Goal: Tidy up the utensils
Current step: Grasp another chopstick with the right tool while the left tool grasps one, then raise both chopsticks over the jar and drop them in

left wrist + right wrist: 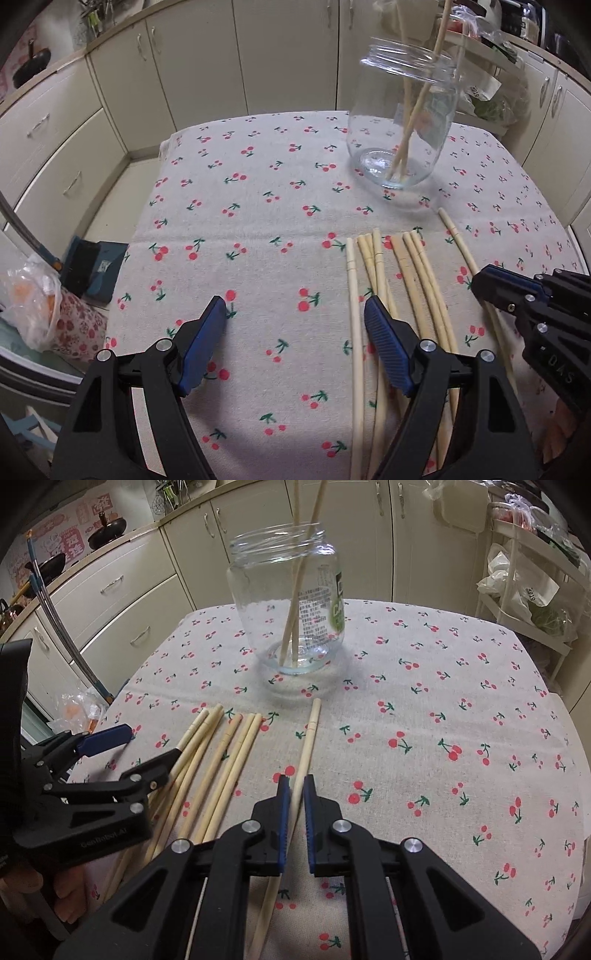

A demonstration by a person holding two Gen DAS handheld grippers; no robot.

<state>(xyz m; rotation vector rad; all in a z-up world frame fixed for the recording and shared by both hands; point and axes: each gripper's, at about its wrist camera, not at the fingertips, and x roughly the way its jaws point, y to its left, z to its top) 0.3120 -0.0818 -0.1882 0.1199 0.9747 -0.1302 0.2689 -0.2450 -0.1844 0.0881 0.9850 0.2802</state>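
A clear glass jar [404, 122] [286, 598] stands on the cherry-print cloth and holds two pale chopsticks [295, 590]. Several more chopsticks [399, 291] [218, 760] lie side by side on the cloth in front of it. One single chopstick [307, 746] [465, 247] lies apart to their right. My right gripper [294, 786] [480, 284] straddles this single chopstick, its jaws nearly closed around it with a thin gap on each side. My left gripper [295, 310] [151, 746] is open and empty, just left of the chopstick group, its right finger over the leftmost sticks.
The cloth-covered table [258, 221] is bounded by cream cabinets [184, 66] behind and at the left. A rack with plastic bags [528, 587] stands at the right. Bags and a box [92, 266] lie on the floor to the left.
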